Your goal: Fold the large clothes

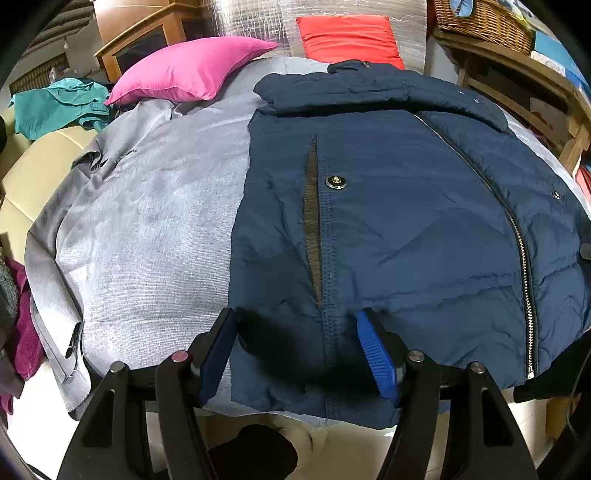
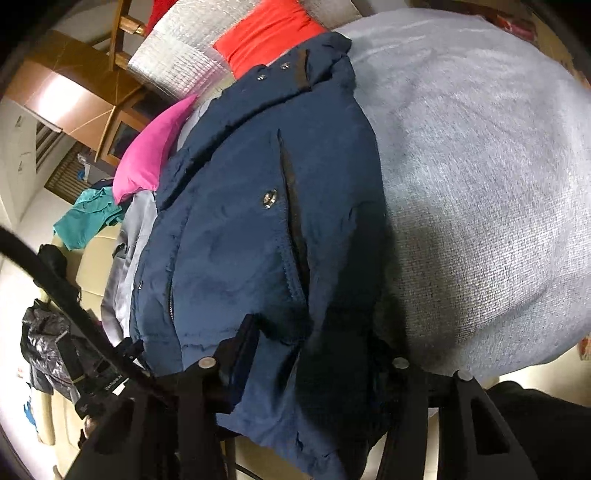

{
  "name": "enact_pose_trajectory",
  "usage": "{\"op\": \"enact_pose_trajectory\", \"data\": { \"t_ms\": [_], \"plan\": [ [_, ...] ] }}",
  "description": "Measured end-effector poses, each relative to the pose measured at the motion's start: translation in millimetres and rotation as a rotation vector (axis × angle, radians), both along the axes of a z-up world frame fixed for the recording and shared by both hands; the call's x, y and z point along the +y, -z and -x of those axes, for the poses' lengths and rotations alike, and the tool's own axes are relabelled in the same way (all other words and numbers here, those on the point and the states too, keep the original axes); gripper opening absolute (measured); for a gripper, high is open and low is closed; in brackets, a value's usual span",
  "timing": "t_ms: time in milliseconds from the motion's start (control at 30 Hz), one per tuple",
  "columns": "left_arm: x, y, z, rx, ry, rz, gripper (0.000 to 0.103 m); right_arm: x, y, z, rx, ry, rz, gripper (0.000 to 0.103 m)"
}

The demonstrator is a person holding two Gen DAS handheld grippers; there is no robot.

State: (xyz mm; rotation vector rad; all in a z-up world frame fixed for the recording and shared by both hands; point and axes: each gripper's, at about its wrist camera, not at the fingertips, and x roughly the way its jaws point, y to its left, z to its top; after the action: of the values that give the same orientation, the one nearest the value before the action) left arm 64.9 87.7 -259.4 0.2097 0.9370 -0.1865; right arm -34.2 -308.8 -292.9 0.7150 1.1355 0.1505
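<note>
A navy padded jacket [image 1: 406, 206] lies front up on a grey cloth-covered surface [image 1: 159, 221], zip and a snap button showing, collar at the far end. My left gripper [image 1: 299, 332] hovers at the jacket's near hem by its left corner. Its blue pads [image 1: 373, 347] stand apart and the fabric between them lies flat. In the right wrist view the same jacket [image 2: 258, 206] runs away from me. My right gripper [image 2: 314, 350] sits at its near hem with puffy fabric bunched between the dark fingers [image 2: 243, 343]; the right finger is lost in shadow.
A pink cushion [image 1: 192, 70] and a red cushion [image 1: 347, 37] lie at the far end. A grey garment [image 1: 55, 266] hangs off the left edge, with a teal garment [image 1: 59, 107] on a cream sofa. Wooden shelving with a wicker basket [image 1: 487, 22] stands at the right.
</note>
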Motion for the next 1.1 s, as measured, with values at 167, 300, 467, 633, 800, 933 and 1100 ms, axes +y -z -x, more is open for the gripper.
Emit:
{"op": "enact_pose_trajectory", "data": {
  "t_ms": [167,300,467,633,800,933,1100],
  "plan": [
    [-2.2,0.6,2.6,-0.001,0.002,-0.006,0.069,10.5,-19.5,3.6,-0.111,-0.049,-0.018,0.051],
    [-1.2,2.4,0.3,0.027,0.003,0.007,0.069,10.5,-6.0,-1.4,-0.043,-0.039,-0.02,0.051],
    [23.7,0.7,-8.8,0.12,-0.016,0.19,0.07,12.5,2.6,-4.4,-0.001,-0.039,-0.002,0.051],
    [54.9,1.3,-16.2,0.184,-0.07,0.38,0.04,6.3,5.6,-3.4,0.009,-0.027,-0.03,0.051],
    [69.2,7.0,-21.7,0.215,-0.111,0.449,0.031,7.9,6.9,-4.2,0.017,-0.025,-0.028,0.052],
    [67.1,10.4,-24.6,0.222,-0.11,0.436,0.049,5.9,8.1,-4.1,0.022,-0.015,-0.038,0.052],
    [79.6,5.7,-26.0,0.173,-0.202,0.381,0.051,5.9,8.0,-3.9,0.022,-0.015,-0.039,0.052]
  ]
}}
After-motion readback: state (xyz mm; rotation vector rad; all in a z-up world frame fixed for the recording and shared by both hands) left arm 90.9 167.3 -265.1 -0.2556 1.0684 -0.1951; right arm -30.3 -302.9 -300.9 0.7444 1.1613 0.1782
